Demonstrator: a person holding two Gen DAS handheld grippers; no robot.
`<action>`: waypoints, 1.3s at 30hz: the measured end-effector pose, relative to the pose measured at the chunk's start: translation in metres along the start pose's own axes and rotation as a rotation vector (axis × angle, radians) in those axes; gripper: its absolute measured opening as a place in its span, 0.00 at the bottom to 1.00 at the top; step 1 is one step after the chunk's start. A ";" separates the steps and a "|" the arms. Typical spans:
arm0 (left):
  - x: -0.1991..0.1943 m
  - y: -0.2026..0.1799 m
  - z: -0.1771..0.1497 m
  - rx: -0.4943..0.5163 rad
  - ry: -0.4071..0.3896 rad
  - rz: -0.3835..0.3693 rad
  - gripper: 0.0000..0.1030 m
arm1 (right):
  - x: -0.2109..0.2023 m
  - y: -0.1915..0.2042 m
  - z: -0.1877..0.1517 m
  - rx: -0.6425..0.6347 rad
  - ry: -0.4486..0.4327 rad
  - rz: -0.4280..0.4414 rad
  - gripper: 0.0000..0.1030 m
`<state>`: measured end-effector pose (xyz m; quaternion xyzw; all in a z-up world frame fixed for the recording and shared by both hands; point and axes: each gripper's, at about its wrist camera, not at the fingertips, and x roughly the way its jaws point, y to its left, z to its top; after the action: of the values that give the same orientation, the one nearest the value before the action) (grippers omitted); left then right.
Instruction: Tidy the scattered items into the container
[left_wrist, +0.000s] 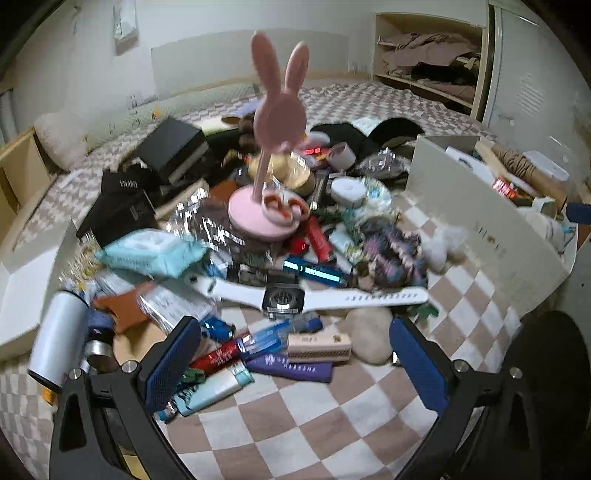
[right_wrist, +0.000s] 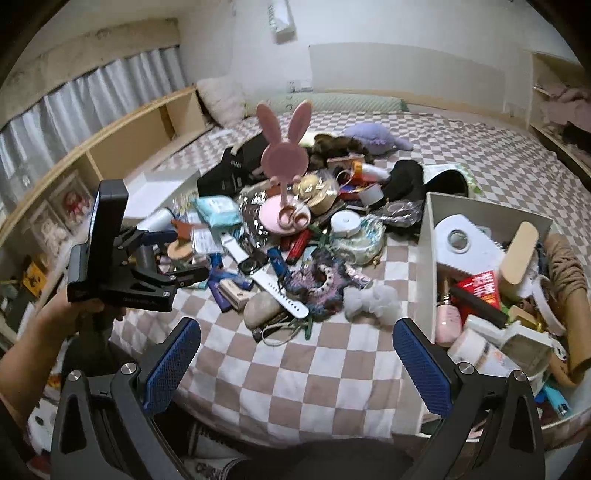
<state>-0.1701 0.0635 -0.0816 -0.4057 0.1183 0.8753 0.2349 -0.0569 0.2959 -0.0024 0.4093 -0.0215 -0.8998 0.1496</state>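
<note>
A pile of small items lies on the checkered bedspread (right_wrist: 295, 362). A pink rabbit-eared stand (left_wrist: 271, 155) rises from its middle, also in the right wrist view (right_wrist: 284, 162). A white-strapped smartwatch (left_wrist: 295, 297) lies at the pile's near edge, just beyond my left gripper (left_wrist: 295, 354), which is open and empty over tubes and a purple pouch (left_wrist: 291, 367). The white container box (right_wrist: 428, 236), holding several items, stands at the right. My right gripper (right_wrist: 295, 354) is open and empty over bare bedspread, left of the box. The left gripper also shows in the right wrist view (right_wrist: 184, 254).
Black boxes (left_wrist: 147, 184) and a teal wipes pack (left_wrist: 155, 251) sit at the pile's left. A white fluffy bow (right_wrist: 373, 299) lies next to the container. A wooden shelf (right_wrist: 122, 140) runs along the bed's left side. A purple plush (right_wrist: 373, 138) lies farther back.
</note>
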 end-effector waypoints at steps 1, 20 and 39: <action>0.003 0.000 -0.003 -0.001 0.006 -0.003 0.98 | 0.003 0.001 -0.001 -0.001 0.005 0.000 1.00; 0.052 0.015 -0.040 -0.017 0.172 -0.365 0.94 | 0.086 0.013 -0.008 0.077 0.103 0.056 1.00; 0.076 0.013 -0.043 0.091 0.159 -0.205 0.94 | 0.112 0.013 -0.014 0.101 0.145 0.096 1.00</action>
<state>-0.1914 0.0588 -0.1666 -0.4726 0.1341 0.8056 0.3312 -0.1124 0.2522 -0.0913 0.4790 -0.0754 -0.8573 0.1731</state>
